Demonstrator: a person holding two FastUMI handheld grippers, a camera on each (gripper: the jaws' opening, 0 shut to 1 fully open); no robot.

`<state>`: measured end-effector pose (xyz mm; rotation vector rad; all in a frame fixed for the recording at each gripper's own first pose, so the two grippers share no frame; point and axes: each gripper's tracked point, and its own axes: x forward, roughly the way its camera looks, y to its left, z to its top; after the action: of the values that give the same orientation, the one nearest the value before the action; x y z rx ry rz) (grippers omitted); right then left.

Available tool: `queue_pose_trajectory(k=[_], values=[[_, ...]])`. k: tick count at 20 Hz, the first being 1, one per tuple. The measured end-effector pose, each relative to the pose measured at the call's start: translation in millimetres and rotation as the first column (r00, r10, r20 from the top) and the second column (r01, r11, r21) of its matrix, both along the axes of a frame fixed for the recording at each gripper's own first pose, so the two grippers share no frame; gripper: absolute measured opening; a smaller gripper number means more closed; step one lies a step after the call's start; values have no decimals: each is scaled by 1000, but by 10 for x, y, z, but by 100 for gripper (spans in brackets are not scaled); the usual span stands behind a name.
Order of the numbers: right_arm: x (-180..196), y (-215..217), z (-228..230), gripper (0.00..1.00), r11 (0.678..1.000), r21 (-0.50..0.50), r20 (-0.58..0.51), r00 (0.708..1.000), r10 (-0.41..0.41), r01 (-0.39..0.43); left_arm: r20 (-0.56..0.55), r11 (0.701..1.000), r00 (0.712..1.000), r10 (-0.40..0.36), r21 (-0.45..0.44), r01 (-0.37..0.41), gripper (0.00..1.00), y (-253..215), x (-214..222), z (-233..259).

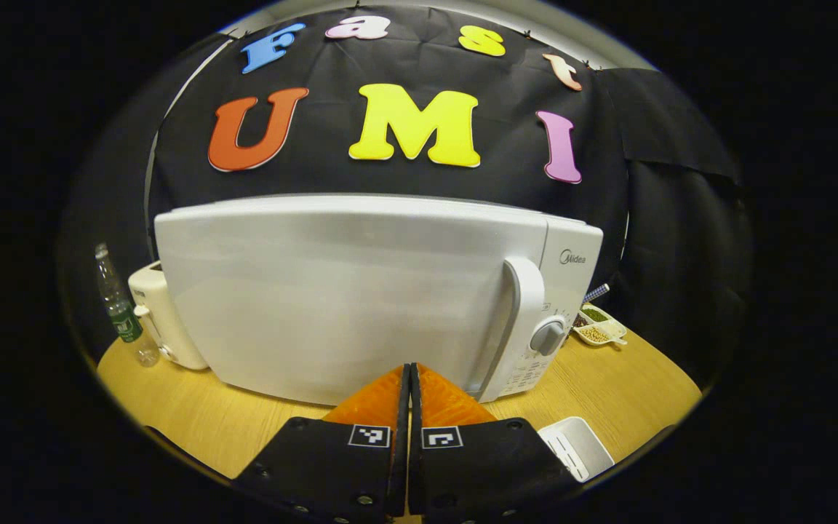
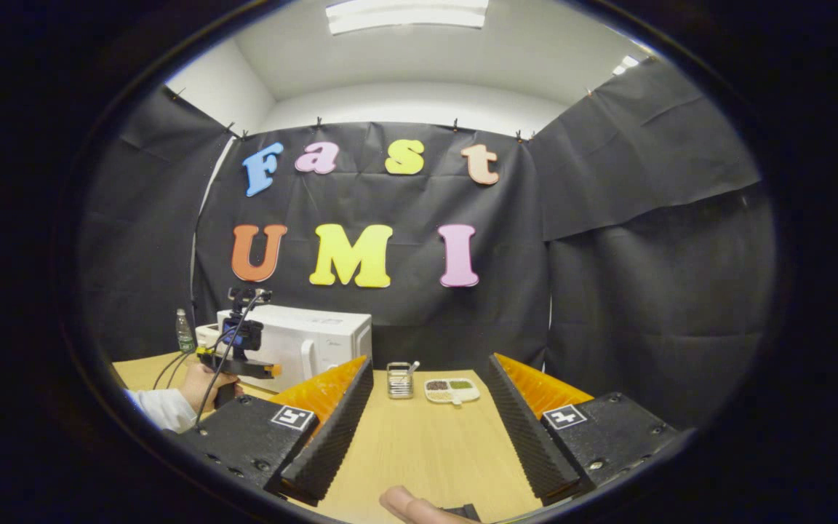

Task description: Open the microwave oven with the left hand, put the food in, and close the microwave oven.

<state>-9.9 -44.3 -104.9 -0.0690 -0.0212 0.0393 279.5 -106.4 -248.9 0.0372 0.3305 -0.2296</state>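
one closed microwave (image 1: 361, 291), one left claw (image 1: 409, 378) closed, one right claw (image 2: 430, 407) open

A ceiling light panel (image 2: 406, 14) lights the booth evenly from above. The microwave oven (image 1: 361, 291) door carries soft sheen. Both views are sharp centrally, with fisheye bending toward the edges.

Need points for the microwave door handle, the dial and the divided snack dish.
Door handle (image 1: 523, 306): left gripper view, middle of the upright bar.
Dial (image 1: 548, 337): left gripper view, knob face.
Snack dish (image 2: 452, 391): right gripper view, centre of the dish.
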Motion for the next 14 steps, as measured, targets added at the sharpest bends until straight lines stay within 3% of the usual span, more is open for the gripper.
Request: queue_pose_trajectory(k=[2,3,4,5,7,14], values=[[-87,78,54,99,1000,9,4,1000,2,-2,35,1000,999,-9,14,8,1,63,-250,234],[-123,77,97,99,1000,6,15,1000,-13,13,55,1000,998,1,23,-2,9,122,-392,371],[-178,91,136,99,1000,6,25,999,-24,24,64,1000,998,11,27,-13,30,174,-544,474],[-224,142,172,99,1000,10,31,999,-22,22,67,1000,998,13,18,-14,41,206,-713,565],[-312,244,211,99,1000,4,30,999,-26,26,89,1000,996,24,8,-25,96,287,-1023,761],[-491,551,458,99,999,18,29,999,-45,45,87,992,989,116,45,-120,95,744,-2118,1113]])
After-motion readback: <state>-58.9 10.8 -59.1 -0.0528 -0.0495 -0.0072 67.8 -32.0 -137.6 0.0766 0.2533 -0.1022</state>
